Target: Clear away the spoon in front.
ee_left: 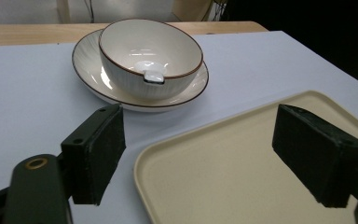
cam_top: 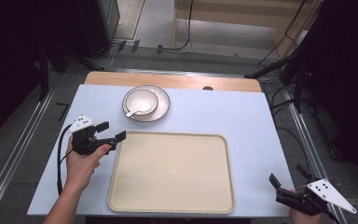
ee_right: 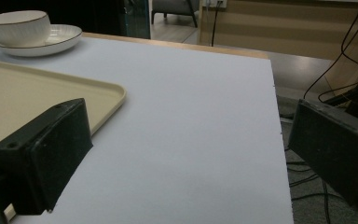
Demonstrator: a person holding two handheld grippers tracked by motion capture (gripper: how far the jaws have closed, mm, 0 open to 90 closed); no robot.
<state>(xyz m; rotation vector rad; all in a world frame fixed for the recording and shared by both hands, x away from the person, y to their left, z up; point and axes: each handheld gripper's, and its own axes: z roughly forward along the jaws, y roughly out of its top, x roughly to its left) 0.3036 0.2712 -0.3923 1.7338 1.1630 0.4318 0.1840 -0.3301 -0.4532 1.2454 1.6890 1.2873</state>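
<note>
A white bowl (cam_top: 141,101) with a dark rim sits on a matching plate (cam_top: 162,109) at the far middle of the table, and a white spoon (cam_top: 133,112) rests inside it. The bowl (ee_left: 150,56), plate (ee_left: 86,60) and spoon (ee_left: 152,73) appear ahead in the left gripper view. A beige tray (cam_top: 171,171) lies empty at the front centre. My left gripper (cam_top: 111,131) hovers open at the tray's far left corner, nothing between its jaws. My right gripper (cam_top: 287,179) is open at the table's front right corner, past the tray (ee_right: 37,100).
A pale blue mat (cam_top: 223,112) covers the wooden table (cam_top: 177,80). Cables (cam_top: 279,51) and dark stands lie on the floor beyond and to the right. The table's right edge (ee_right: 279,140) runs close beside my right gripper.
</note>
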